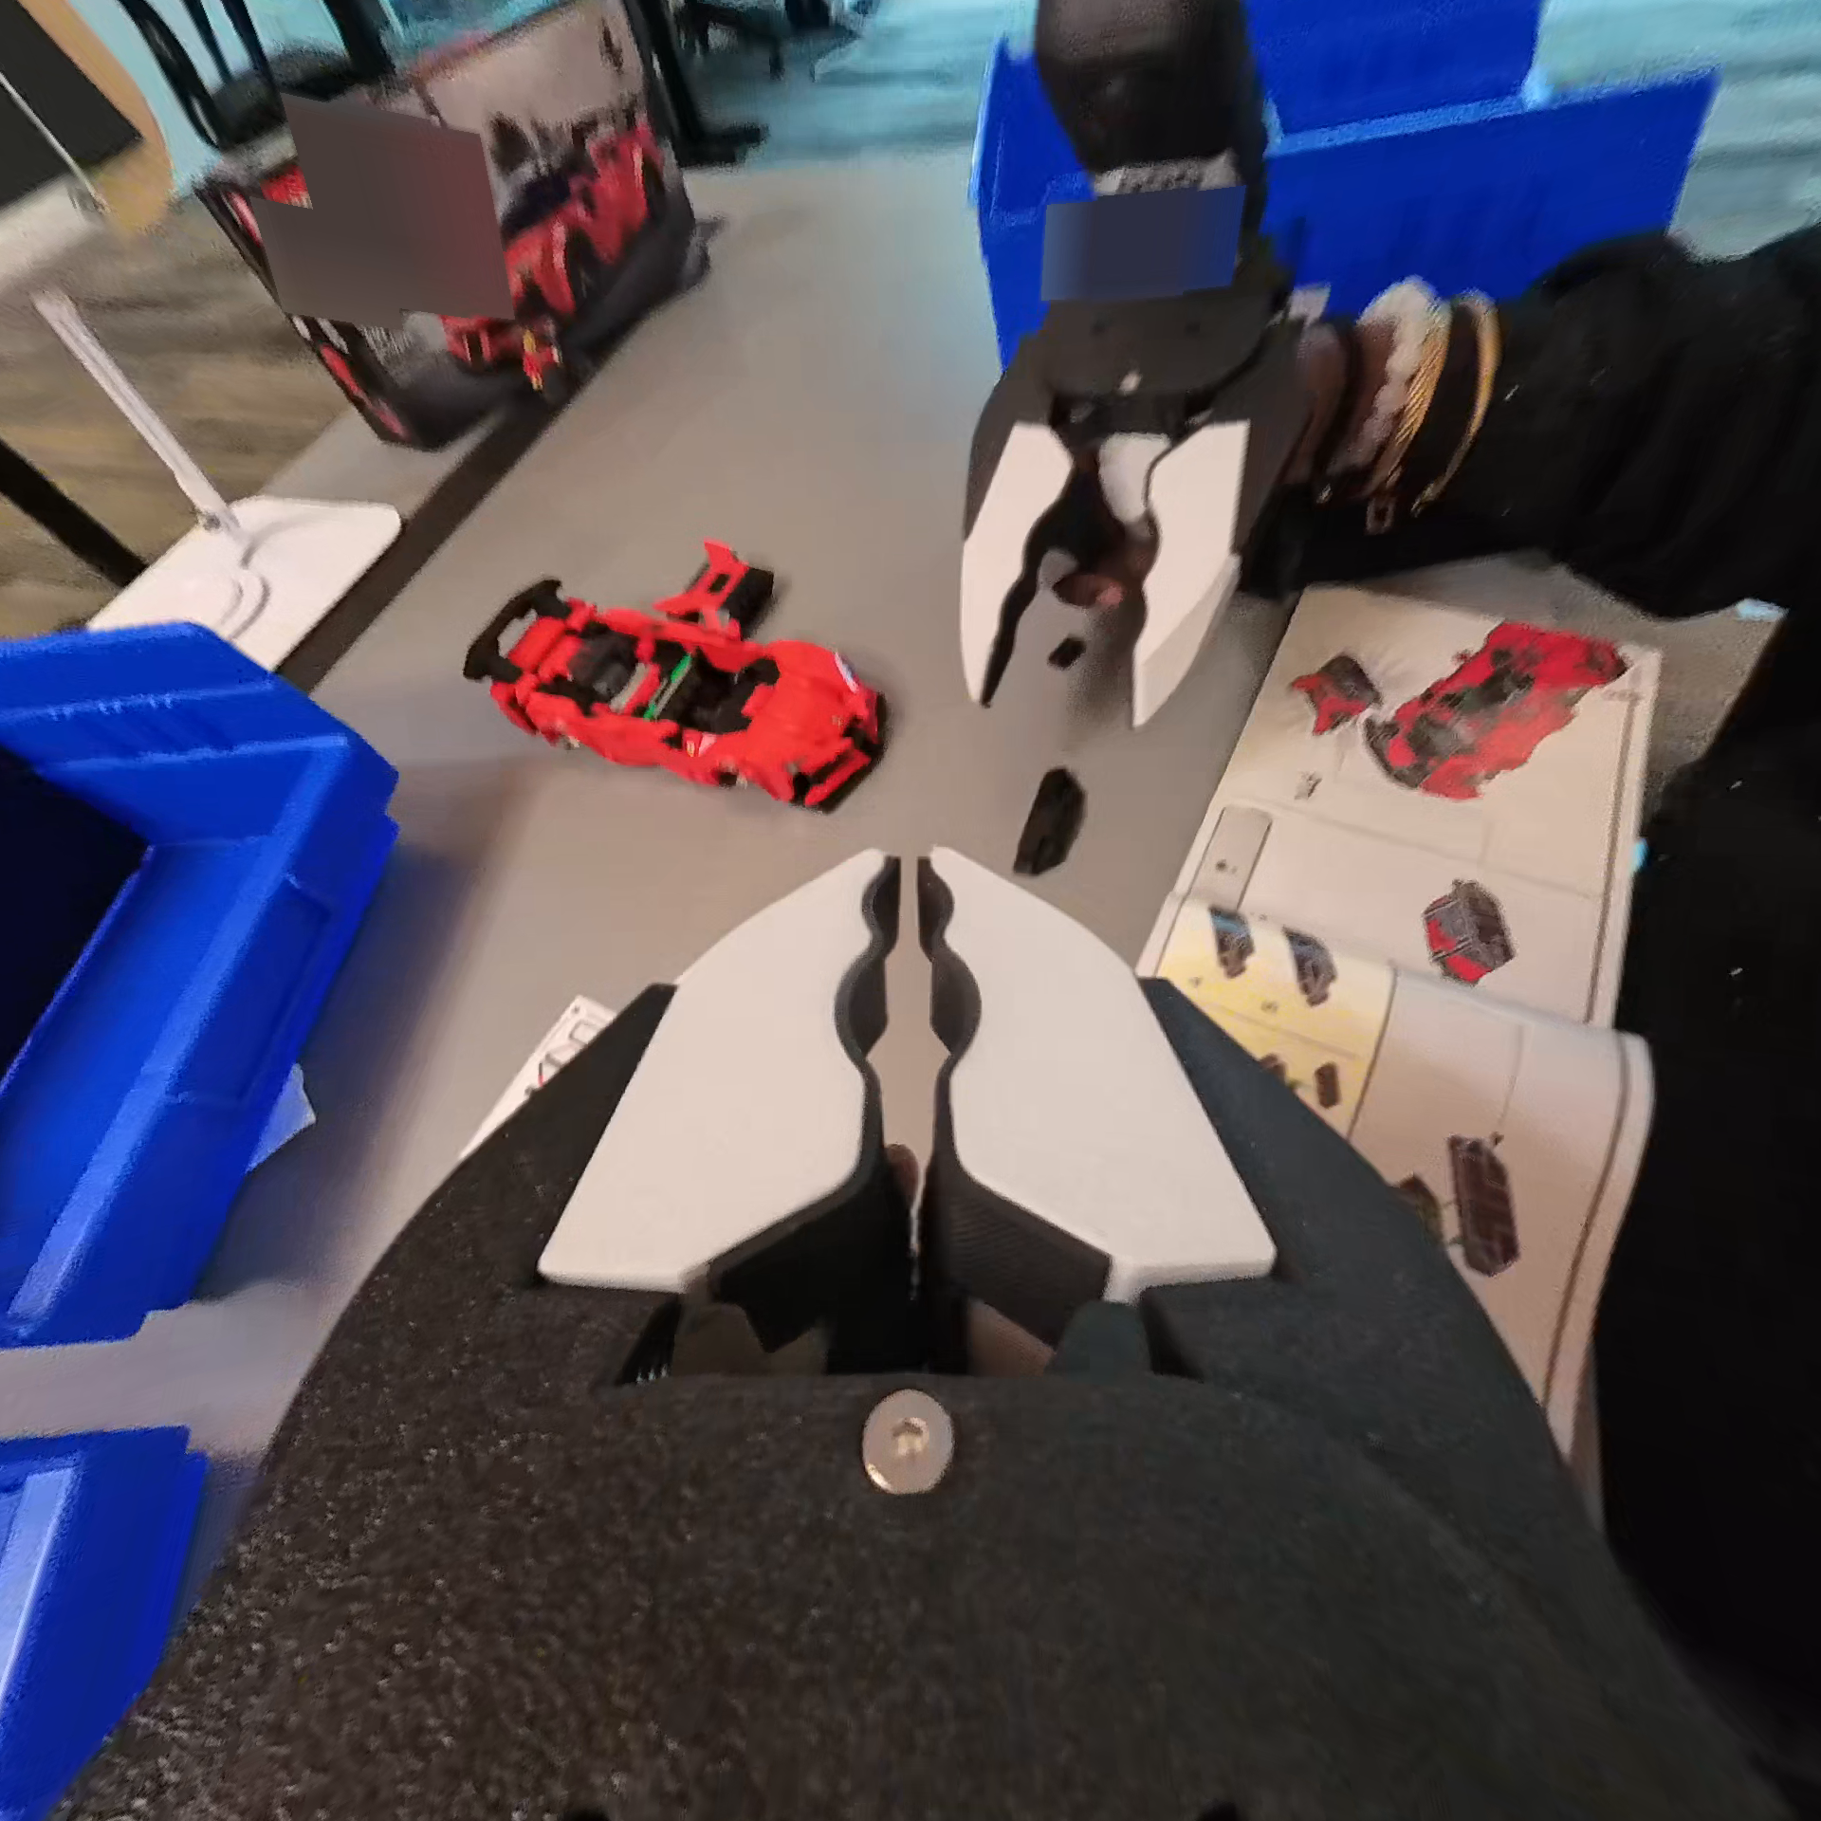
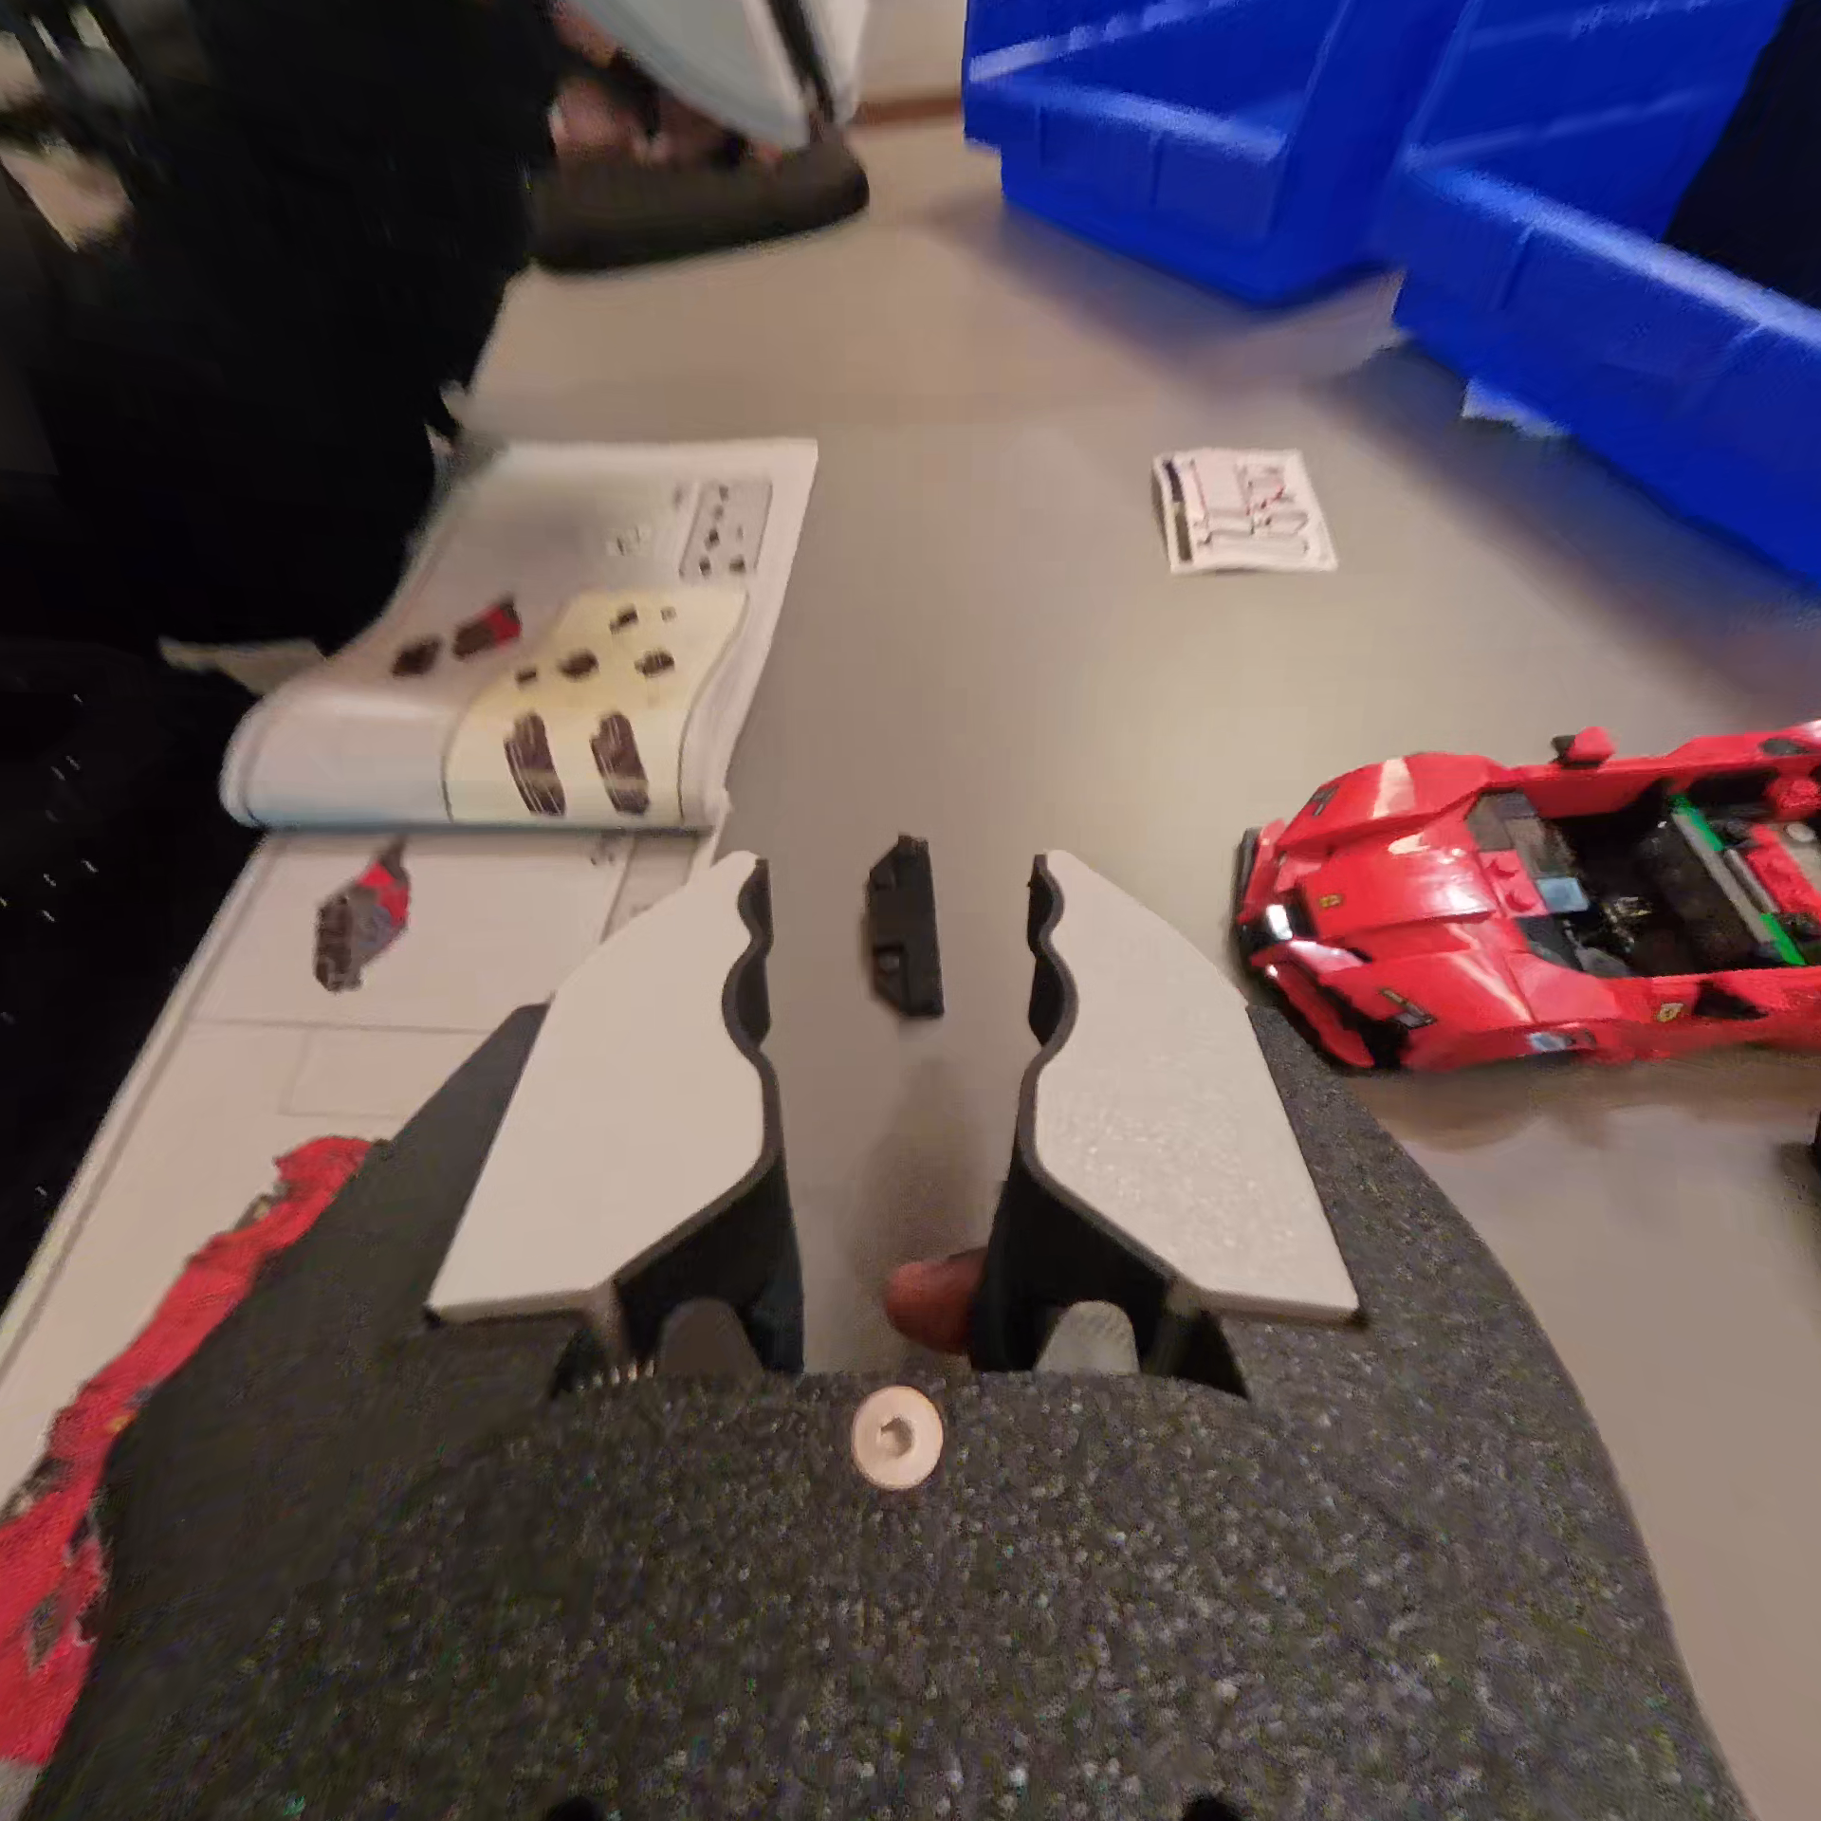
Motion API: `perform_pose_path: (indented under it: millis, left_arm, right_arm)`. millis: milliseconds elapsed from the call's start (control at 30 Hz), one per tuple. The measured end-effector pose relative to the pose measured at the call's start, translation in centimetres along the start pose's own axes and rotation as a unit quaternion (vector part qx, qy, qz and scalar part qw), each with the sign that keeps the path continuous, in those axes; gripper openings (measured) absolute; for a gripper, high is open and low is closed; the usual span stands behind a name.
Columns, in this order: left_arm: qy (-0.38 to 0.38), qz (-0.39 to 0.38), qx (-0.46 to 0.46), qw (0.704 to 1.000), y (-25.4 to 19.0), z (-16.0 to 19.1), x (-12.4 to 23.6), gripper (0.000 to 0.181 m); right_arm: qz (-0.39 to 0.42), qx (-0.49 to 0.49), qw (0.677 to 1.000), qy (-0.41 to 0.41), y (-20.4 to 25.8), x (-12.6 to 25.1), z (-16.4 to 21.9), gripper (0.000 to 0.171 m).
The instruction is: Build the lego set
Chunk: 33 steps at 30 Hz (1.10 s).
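A partly built red Lego car (image 1: pixel 680 690) stands on the grey table (image 1: pixel 788 394); it also shows at the right of the right wrist view (image 2: pixel 1537 916). A long black Lego piece (image 2: pixel 902 926) lies on the table in line with the gap of my right gripper (image 2: pixel 897 877). That gripper is open and neither pad touches the piece. In the left wrist view the same piece (image 1: pixel 1049 823) lies just past the tips of the right gripper (image 1: pixel 1059 705). My left gripper (image 1: pixel 909 867) is shut, with only the table showing through the thin slit between its pads.
Blue bins stand at the left (image 1: pixel 148 936) and far right (image 1: pixel 1380 197), and in the right wrist view (image 2: pixel 1577 246). The open instruction booklet (image 1: pixel 1380 936) (image 2: pixel 552 640) lies beside the piece. The set's box (image 1: pixel 473 246), a sticker sheet (image 2: pixel 1244 510) and a person's black sleeve (image 1: pixel 1626 414) are near. Some 12 cm of space lies between my two pairs of fingers.
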State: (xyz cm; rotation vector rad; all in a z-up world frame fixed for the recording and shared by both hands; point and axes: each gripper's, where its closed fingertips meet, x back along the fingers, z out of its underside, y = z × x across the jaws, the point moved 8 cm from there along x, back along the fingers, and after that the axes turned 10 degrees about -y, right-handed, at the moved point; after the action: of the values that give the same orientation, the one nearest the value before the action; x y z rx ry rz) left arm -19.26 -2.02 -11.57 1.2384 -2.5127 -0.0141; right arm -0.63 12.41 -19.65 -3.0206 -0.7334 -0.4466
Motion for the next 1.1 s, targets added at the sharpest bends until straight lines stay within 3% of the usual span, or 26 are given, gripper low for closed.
perform_pose_path:
  millis: [233,300,433,600,800,1100]
  left_arm:
    - [0.032,0.106,0.048,0.993,-0.8,2.4,-2.3,0.004]
    - [0.066,0.104,0.041,0.992,-0.7,3.6,-3.2,0.004]
    - [0.101,0.17,0.041,0.979,-1.7,5.0,-4.3,0.003]
    - [0.083,0.243,0.035,0.966,-2.9,5.8,-5.3,0.003]
    - [0.103,0.272,0.04,0.956,-3.3,6.8,-5.8,0.003]
    - [0.086,0.232,0.069,0.967,-2.1,6.9,-5.3,0.002]
  right_arm:
    - [-0.01,0.002,0.996,0.092,0.1,-1.7,1.7,0.048]
    - [-0.014,-0.005,0.995,0.1,0.1,-1.8,1.8,0.044]
    - [-0.016,-0.005,0.995,0.102,0.1,-1.8,1.8,0.036]
    - [-0.022,-0.018,0.993,0.118,0.0,-2.0,2.1,0.035]
    - [-0.021,-0.017,0.993,0.118,0.0,-2.0,2.1,0.034]
    - [0.003,-0.011,0.994,0.111,-0.2,-1.9,2.0,0.032]
